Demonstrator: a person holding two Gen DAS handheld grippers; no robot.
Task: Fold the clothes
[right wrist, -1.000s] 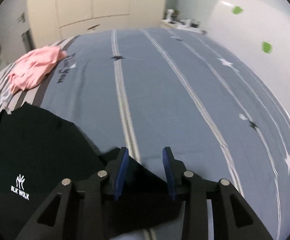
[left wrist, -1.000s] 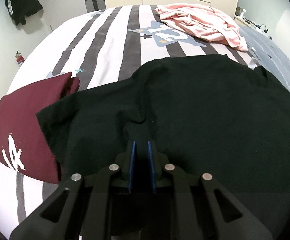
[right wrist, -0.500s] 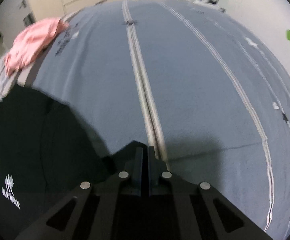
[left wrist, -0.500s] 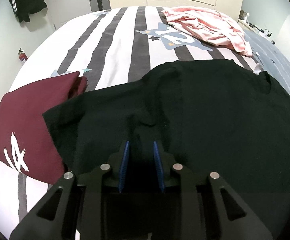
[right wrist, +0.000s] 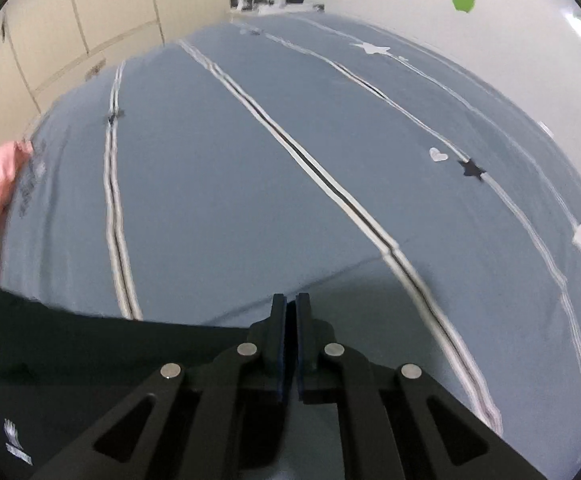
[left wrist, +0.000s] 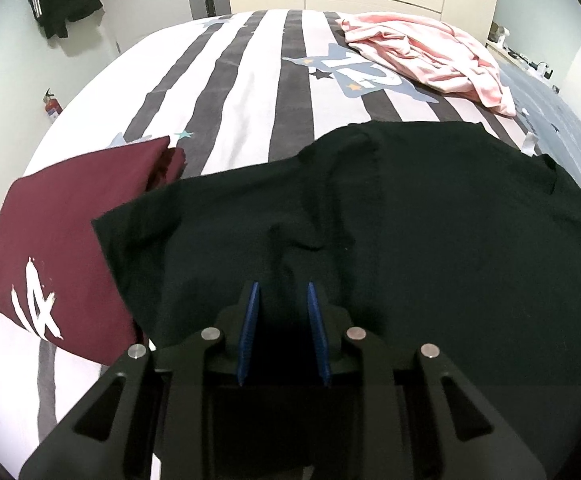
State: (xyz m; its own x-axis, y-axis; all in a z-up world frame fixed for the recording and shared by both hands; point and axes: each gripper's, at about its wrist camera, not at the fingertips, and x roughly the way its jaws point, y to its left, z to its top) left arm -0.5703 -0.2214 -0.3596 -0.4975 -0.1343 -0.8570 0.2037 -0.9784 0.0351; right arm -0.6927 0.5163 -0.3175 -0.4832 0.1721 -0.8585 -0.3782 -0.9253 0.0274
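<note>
Black shirt [left wrist: 430,220] is lying spread across the bed [left wrist: 242,92], its length running left to right between both grippers. Left gripper [left wrist: 282,320] is hovering spread over its left part; right gripper [right wrist: 290,340] is pinching its right edge, nearer that side.

Bed [left wrist: 242,92] with a cover striped white and grey on one side, blue-grey with thin stripes and stars on the other. A black T-shirt [left wrist: 430,220] lay spread flat at the near edge, its sleeve overlapping a folded maroon garment [left wrist: 50,240]. A crumpled pink garment [left wrist: 422,60] lay toward the far end.
</note>
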